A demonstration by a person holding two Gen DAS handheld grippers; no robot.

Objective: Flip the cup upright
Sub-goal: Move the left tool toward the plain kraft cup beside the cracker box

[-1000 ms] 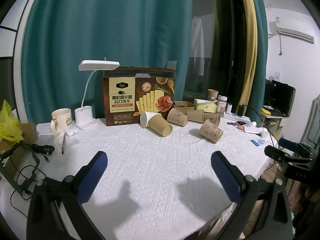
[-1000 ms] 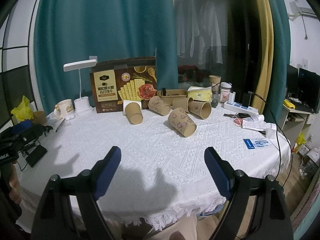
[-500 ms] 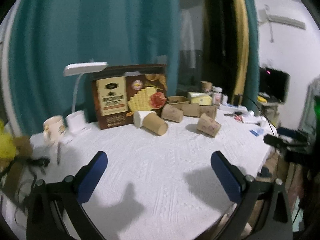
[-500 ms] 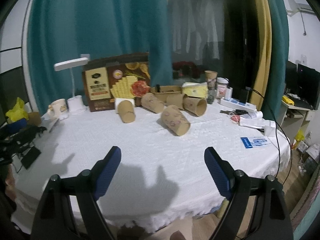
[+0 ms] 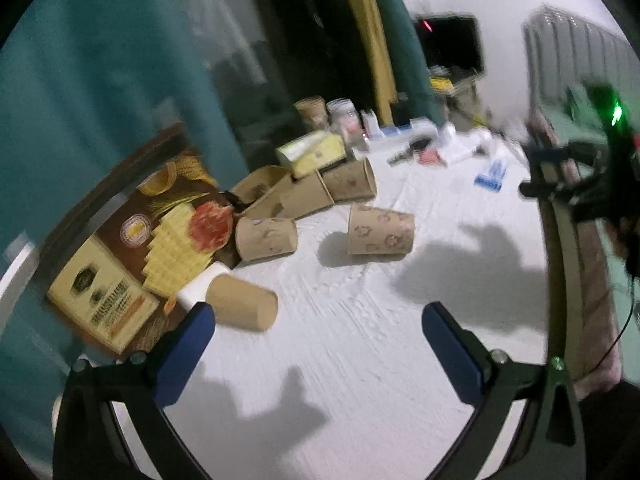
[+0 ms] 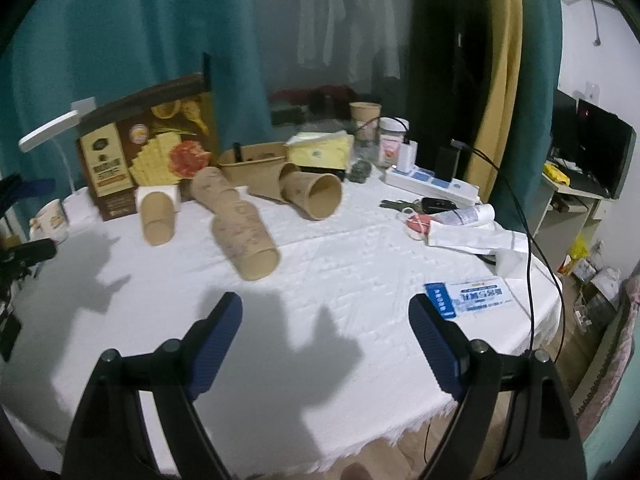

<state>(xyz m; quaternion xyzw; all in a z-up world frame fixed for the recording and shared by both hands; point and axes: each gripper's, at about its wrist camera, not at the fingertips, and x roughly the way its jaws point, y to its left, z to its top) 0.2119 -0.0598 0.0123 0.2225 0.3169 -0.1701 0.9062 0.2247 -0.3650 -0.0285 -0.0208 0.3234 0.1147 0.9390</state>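
Several brown paper cups lie on their sides on the white tablecloth (image 6: 340, 264). The nearest patterned cup (image 6: 246, 238) (image 5: 380, 231) lies ahead of my right gripper (image 6: 325, 314), mouth toward me. A plain cup (image 5: 242, 306) (image 6: 158, 220) lies close to the left finger of my left gripper (image 5: 318, 320). Further patterned cups (image 5: 266, 238) (image 6: 314, 194) lie behind. Both grippers are open, empty and clear of all cups. The left wrist view is tilted and blurred.
A brown cracker box (image 6: 148, 152) stands at the back left beside a white lamp (image 6: 48, 132) and a mug (image 6: 52, 220). A tissue box (image 6: 320, 150), jars, a power strip (image 6: 432, 184), keys and papers (image 6: 464, 296) fill the back right.
The left wrist view has swung right and rolled, and now sits closer to the plain cup. The right gripper has moved forward toward the cups. Both stay open.
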